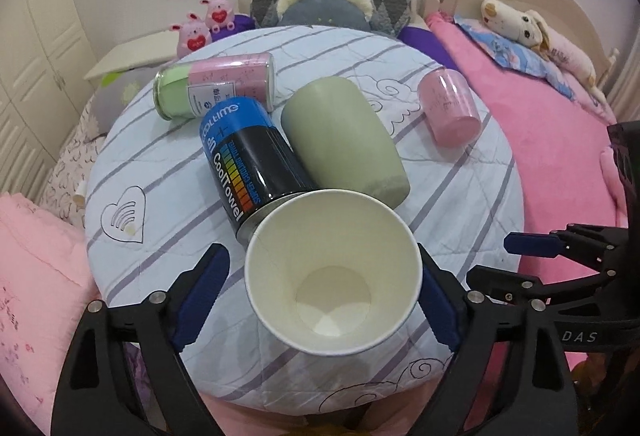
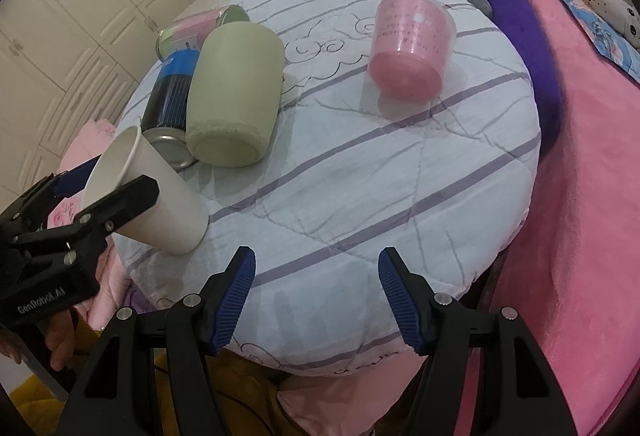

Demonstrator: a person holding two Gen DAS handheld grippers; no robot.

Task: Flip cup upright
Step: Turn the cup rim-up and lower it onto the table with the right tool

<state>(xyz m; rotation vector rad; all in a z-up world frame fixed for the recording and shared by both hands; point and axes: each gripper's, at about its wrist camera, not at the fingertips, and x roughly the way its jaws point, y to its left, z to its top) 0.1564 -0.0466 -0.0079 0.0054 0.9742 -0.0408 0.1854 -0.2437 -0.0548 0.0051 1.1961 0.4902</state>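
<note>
A white paper cup (image 1: 334,272) sits between the fingers of my left gripper (image 1: 320,296), tilted with its mouth toward the left wrist camera. In the right wrist view the cup (image 2: 160,195) leans, its base on the round striped cushion (image 2: 400,175), with the left gripper (image 2: 100,191) around its rim; whether the pads press it I cannot tell. My right gripper (image 2: 316,300) is open and empty over the cushion's near edge. A green cup (image 1: 344,139) and a pink cup (image 1: 450,107) lie on their sides.
A blue and black CoolTowel can (image 1: 252,163) lies next to the green cup, touching the paper cup's rim. A pink and green can (image 1: 212,85) lies behind it. Pink bedding (image 1: 560,123), pillows and plush toys (image 1: 532,23) surround the cushion. White cabinets (image 2: 80,15) stand at left.
</note>
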